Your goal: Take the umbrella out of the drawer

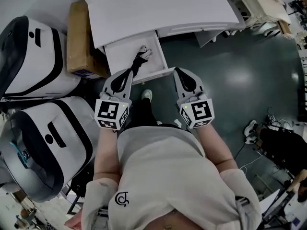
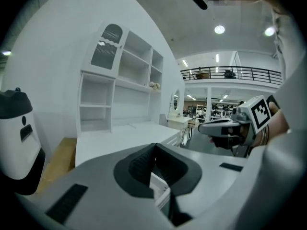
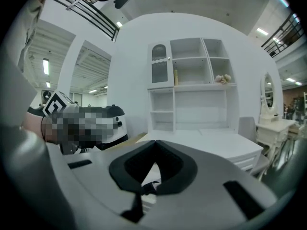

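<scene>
A black folded umbrella (image 1: 138,60) with a pale end lies slanted in the open white drawer (image 1: 120,55) of the white desk (image 1: 163,6). My left gripper (image 1: 130,72) hovers at the drawer's front edge, its tip just by the umbrella's near end, jaws shut and empty. My right gripper (image 1: 178,71) is off the drawer's right front corner, over the floor, also shut and empty. In the left gripper view the shut jaws (image 2: 154,145) point at the desk top, and the right gripper (image 2: 224,127) shows to the right. In the right gripper view the jaws (image 3: 154,142) meet in front of the white shelf unit (image 3: 189,83).
Two large white-and-black machines (image 1: 29,56) (image 1: 45,145) stand at the left, with a cardboard box (image 1: 79,35) beside the desk. My own leg and a white shoe (image 1: 147,95) are below the drawer. Cables and gear (image 1: 261,131) lie on the dark floor at the right.
</scene>
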`<state>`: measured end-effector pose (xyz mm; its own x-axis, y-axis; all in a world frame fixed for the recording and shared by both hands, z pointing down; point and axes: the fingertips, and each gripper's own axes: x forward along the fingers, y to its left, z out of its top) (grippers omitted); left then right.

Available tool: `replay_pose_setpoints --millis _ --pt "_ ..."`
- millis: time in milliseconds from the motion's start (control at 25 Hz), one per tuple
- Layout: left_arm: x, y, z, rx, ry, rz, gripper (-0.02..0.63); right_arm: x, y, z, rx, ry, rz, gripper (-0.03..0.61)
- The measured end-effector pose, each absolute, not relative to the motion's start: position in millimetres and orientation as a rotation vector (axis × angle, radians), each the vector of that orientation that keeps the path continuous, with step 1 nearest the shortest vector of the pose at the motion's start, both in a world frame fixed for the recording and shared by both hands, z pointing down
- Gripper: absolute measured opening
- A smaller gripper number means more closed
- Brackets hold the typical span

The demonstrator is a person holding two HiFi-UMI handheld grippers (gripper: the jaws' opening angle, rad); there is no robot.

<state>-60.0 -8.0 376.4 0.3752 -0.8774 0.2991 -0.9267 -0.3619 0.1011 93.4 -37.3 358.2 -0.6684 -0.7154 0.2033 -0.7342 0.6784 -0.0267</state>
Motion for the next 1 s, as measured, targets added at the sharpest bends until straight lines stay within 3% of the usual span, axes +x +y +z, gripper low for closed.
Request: replay_pose_setpoints --millis 400,600,1000 --pt "-70.1 -112.4 480.5 2.422 -1.348 0.491 0.015 57.6 -132.3 402.6 1.17 -2.679 0.242 0.006" --pt "-73.9 -135.9 549.1 2.359 -1.246 0.663 0.048 46.6 -157.5 441.7 1.126 -2.643 0.308 0.006" --pt "-59.0 -150.7 673.4 2.143 -0.993 0.795 0.277 37.7 -188.9 502.2 1.104 -2.553 0.434 0.006"
